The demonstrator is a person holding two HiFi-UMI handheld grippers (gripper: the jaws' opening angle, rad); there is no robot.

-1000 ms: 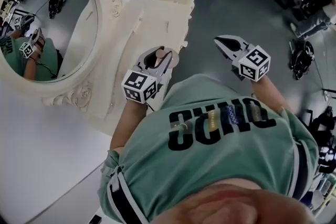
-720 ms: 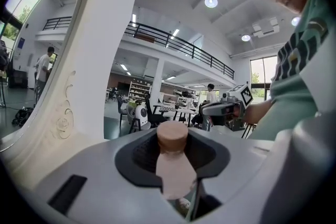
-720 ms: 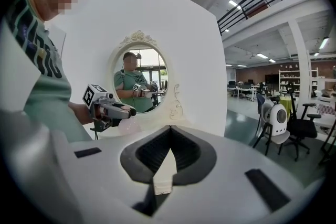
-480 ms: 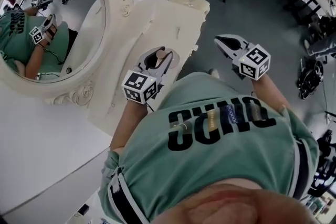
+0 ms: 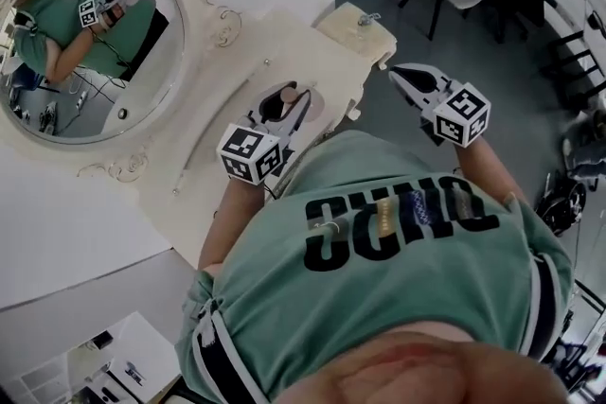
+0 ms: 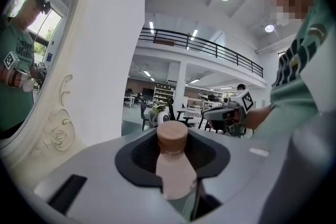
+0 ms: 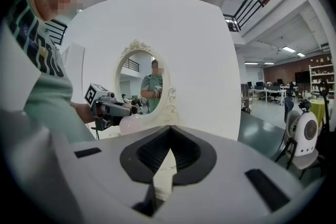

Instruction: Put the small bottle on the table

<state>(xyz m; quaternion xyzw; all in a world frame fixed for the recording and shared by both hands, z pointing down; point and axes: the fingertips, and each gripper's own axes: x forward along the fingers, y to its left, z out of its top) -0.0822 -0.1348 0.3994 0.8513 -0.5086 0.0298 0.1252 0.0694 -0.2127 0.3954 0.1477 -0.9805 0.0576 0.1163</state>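
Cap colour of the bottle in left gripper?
Light brown cap on the small pale pink bottle; clearest in the left gripper view.

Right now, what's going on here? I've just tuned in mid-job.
A person holds a gripper in each hand at a cream dressing table with an oval mirror. The left gripper has its jaws closed on a small pink bottle with a tan cap, held in the air by the table and not yet set down. The right gripper is over the floor, jaws together and empty.
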